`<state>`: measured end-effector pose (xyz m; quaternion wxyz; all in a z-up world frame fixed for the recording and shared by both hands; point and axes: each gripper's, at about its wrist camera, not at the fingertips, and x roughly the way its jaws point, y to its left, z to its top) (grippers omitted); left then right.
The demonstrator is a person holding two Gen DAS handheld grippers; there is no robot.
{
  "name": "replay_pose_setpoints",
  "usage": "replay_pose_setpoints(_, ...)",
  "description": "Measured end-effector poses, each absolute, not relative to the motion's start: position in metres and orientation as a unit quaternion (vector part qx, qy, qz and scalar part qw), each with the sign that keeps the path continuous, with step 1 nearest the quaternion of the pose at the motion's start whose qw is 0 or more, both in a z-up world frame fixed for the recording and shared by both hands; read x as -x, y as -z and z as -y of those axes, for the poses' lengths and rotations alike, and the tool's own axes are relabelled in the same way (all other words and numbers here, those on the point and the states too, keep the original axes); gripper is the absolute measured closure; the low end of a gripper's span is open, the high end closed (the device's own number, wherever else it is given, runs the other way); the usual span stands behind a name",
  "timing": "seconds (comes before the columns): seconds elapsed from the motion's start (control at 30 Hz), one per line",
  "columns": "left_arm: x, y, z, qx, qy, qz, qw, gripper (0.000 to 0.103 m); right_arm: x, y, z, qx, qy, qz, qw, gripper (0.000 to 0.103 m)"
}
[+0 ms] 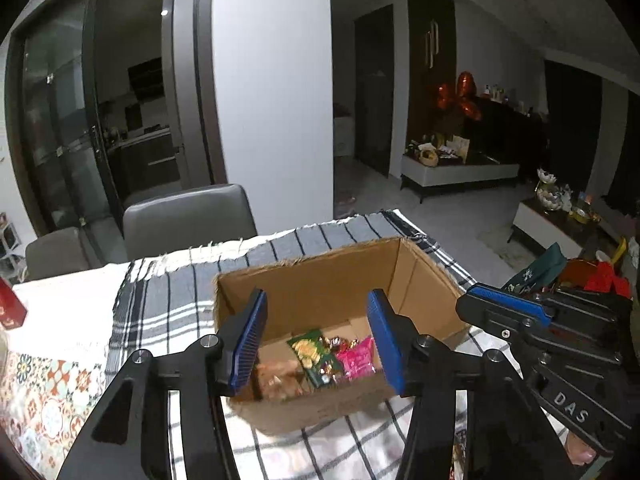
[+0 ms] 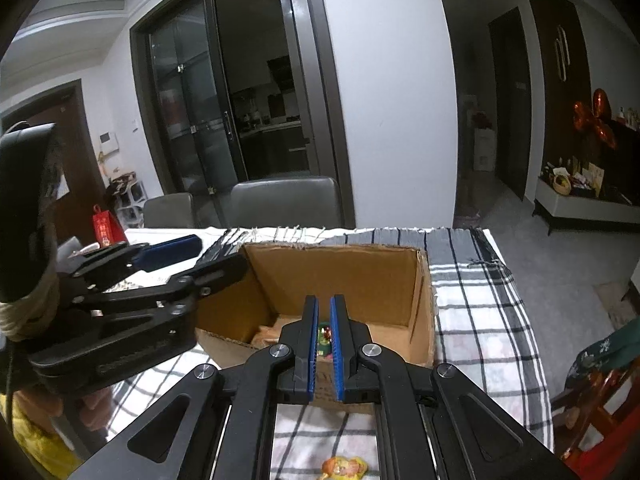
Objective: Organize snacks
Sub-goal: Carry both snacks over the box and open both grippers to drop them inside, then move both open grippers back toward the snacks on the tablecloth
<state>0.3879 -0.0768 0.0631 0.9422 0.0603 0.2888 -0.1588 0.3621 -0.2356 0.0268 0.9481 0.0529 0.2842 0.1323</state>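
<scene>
An open cardboard box (image 1: 320,276) (image 2: 340,272) stands on a checked cloth (image 1: 168,312). On its floor lie a green snack packet (image 1: 310,354), a pink packet (image 1: 358,358) and a brownish packet (image 1: 280,380). My left gripper (image 1: 318,299) hovers over the box's near side, open, with nothing between its blue pads. My right gripper (image 2: 325,300) is just in front of the box's near wall, shut and holding nothing. A yellow-orange wrapped snack (image 2: 344,466) lies on the cloth below it. Each gripper shows in the other's view: right gripper (image 1: 500,300), left gripper (image 2: 220,252).
Two grey chairs (image 1: 188,220) stand behind the table. A red carton (image 1: 10,312) sits at the table's left, and a red bag (image 2: 105,230) shows beyond it. Red and green items (image 1: 560,272) lie off the table's right edge. A patterned cloth (image 1: 44,392) covers the near left.
</scene>
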Motion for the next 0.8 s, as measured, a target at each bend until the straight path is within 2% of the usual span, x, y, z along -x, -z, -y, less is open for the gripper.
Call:
replay_pose_setpoints(0.23,-0.359,-0.062,0.067,-0.059,0.151,-0.315,0.935,0.052,-0.351,-0.02,0.235,-0.055,-0.141,-0.314,0.937,0.094)
replay_pose_setpoints(0.33,-0.347,-0.058,0.066,-0.061,0.152,-0.326,0.931,0.052,-0.345,-0.015,0.237,-0.061,-0.15,-0.331,0.93,0.081)
replay_pose_setpoints(0.37,-0.343,-0.057,0.065,-0.062,0.152,-0.33,0.93,0.052,-0.343,-0.014,0.237,-0.059,-0.15,-0.338,0.927,0.08)
replay_pose_setpoints(0.8,-0.316,-0.028,0.064,-0.061,0.158,-0.397,0.902,0.052,-0.327,0.016,0.228,-0.035,-0.18,-0.439,0.879,0.08)
